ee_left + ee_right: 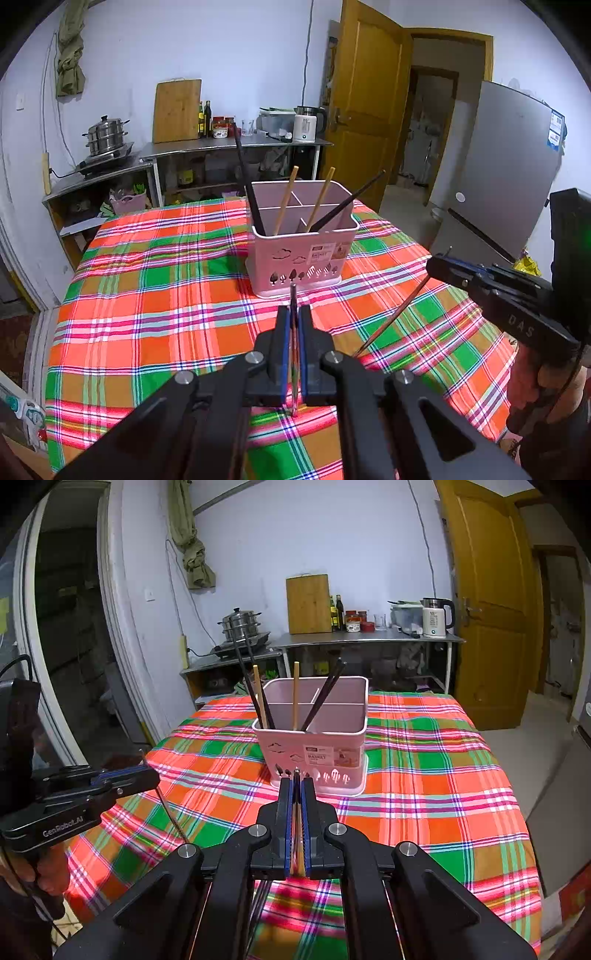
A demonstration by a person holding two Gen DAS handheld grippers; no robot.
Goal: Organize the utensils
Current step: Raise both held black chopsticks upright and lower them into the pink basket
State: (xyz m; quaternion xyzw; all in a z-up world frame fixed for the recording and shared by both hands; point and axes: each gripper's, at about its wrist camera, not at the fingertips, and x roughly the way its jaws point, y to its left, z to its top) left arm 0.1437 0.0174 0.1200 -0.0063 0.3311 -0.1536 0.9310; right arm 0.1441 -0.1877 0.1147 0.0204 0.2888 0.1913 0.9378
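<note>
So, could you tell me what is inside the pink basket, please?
The pink basket holds chopsticks leaning out of its front compartment: dark ones and wooden ones. Their lower ends are hidden by the wall, and the rear compartments' floors cannot be seen.

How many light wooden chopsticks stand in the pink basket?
2: a wooden chopstick at the left beside black chopsticks, another near the middle; shorter ones could hide inside.

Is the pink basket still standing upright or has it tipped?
Upright. The pink basket sits flat on the plaid tablecloth, rim level, with chopsticks leaning inside its compartments.
</note>
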